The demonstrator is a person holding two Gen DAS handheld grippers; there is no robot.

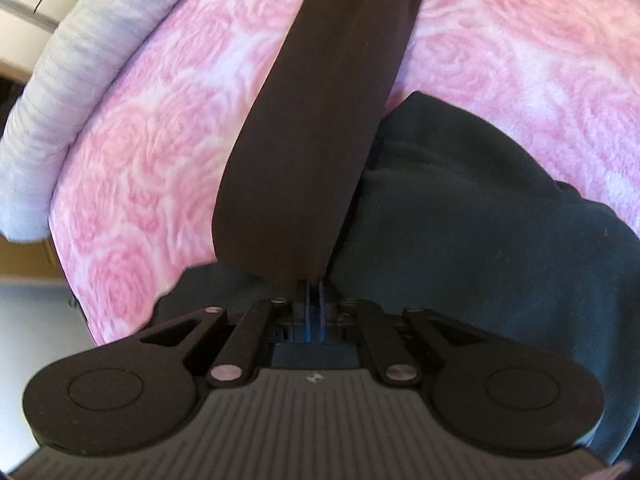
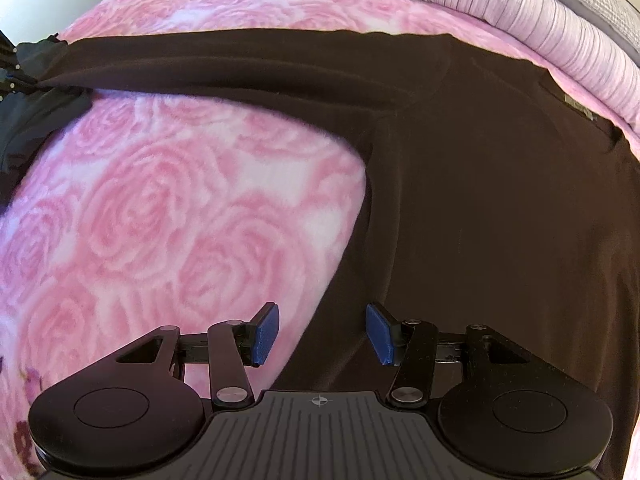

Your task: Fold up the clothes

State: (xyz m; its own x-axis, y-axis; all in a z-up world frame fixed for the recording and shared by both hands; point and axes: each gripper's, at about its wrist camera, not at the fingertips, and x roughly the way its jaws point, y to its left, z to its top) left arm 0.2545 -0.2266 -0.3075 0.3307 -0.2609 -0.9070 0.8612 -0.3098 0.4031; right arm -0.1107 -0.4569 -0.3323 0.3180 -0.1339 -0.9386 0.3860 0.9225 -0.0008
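A dark brown long-sleeved garment (image 2: 500,220) lies spread on the pink rose blanket (image 2: 160,220). Its sleeve (image 2: 240,64) stretches straight out to the left. In the left wrist view the same sleeve (image 1: 320,120) runs from the top of the picture down into my left gripper (image 1: 314,300), whose blue pads are shut on the sleeve's end. My right gripper (image 2: 323,332) hangs open over the lower left edge of the garment's body. The cloth edge lies below the gap and the blue pads (image 2: 266,334) do not touch it.
A second garment, dark teal (image 1: 480,260), lies crumpled under and to the right of my left gripper. A rolled pale striped cover (image 2: 520,20) borders the blanket's far side. The bed's edge, with wood and floor (image 1: 24,280) beyond, is at the left.
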